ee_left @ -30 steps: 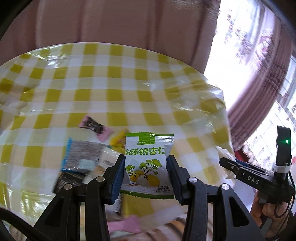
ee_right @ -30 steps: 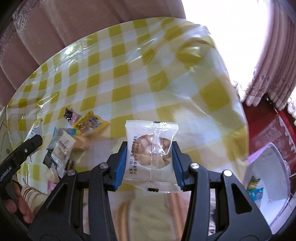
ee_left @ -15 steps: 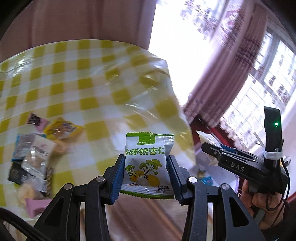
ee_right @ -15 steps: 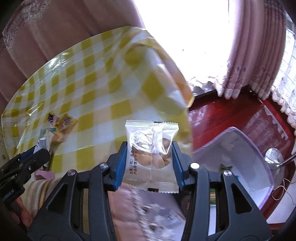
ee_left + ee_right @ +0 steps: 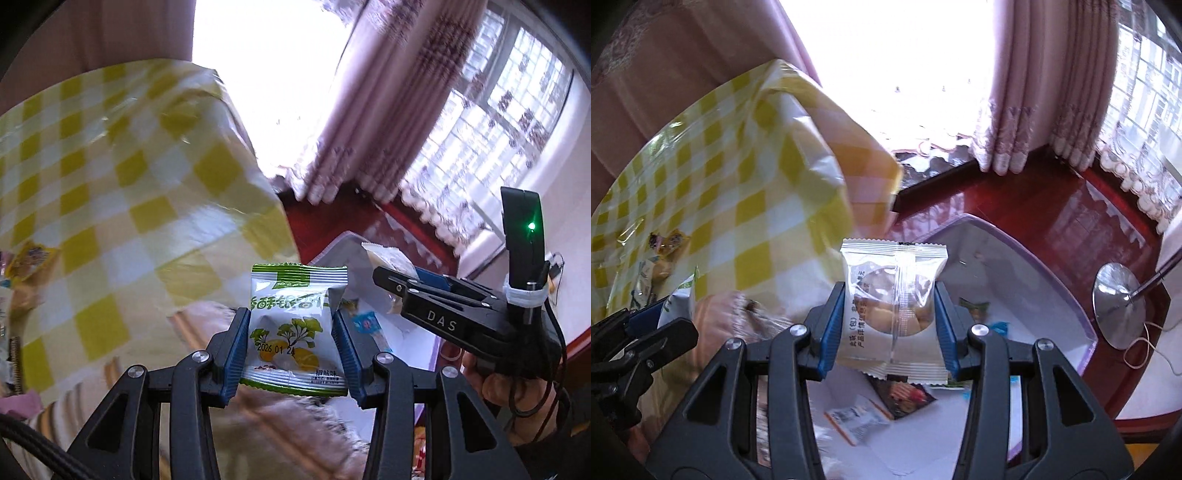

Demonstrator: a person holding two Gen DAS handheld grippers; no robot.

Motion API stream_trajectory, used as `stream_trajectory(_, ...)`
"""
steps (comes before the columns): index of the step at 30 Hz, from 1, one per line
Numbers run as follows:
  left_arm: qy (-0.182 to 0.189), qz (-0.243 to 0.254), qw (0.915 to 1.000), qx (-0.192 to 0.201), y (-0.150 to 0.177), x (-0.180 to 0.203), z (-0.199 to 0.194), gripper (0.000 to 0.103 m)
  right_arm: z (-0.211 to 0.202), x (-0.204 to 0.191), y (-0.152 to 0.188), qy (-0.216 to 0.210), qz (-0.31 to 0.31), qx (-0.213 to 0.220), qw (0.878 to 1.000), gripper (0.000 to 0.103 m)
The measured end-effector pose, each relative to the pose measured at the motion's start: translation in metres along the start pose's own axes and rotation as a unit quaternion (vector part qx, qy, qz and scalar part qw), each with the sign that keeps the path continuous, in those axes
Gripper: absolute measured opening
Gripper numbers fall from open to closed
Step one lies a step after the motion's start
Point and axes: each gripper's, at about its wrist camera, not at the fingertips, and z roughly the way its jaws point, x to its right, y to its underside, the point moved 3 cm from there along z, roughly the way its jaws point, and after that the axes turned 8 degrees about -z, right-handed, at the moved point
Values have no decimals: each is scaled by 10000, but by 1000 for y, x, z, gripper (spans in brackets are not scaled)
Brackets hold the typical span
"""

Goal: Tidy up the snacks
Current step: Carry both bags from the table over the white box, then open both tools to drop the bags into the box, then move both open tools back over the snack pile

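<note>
My left gripper [image 5: 293, 334] is shut on a green-and-white snack packet [image 5: 295, 325] with a ginkgo picture, held upright past the table's edge. My right gripper [image 5: 890, 321] is shut on a clear packet of small biscuits [image 5: 894, 299], hanging over a white box with a lilac rim [image 5: 1060, 280]. Several snack packets [image 5: 879, 410] lie on the box floor. In the left wrist view the right gripper [image 5: 391, 280] shows at the right, a hand under it, its packet [image 5: 388, 258] sticking out. Loose snacks [image 5: 665, 243] lie on the yellow checked tablecloth [image 5: 713, 177] at far left.
The table's edge and hanging cloth [image 5: 849, 162] are left of the box. The box stands on a dark red wooden floor [image 5: 1071, 206]. A round metal stand base [image 5: 1119, 310] with a cord is right of it. Pink curtains [image 5: 1027, 92] and a bright window are behind.
Both grippers have swung to the right, off the table and toward the white box, each keeping its packet. The snack pile has slid to the far left of both views.
</note>
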Motion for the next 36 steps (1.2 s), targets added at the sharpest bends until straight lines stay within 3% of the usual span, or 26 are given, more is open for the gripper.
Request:
stream_trajectory(14, 85, 364, 9946, -972, 21, 54, 58, 47, 27, 65, 38, 413, 375, -493, 9972, 49)
stream_trajectory(26, -126, 380, 9912, -1264, 20, 61, 81, 52, 39, 90, 50, 566, 601, -789, 9935, 51)
stream_trajectory(28, -152, 359, 9913, -1259, 19, 60, 82, 59, 40, 89, 51, 592, 633, -817, 9929, 53)
stream_trajectory(36, -73, 237, 9927, -1181, 18, 54, 75, 60, 38, 85, 50, 581, 625, -799, 9931, 55)
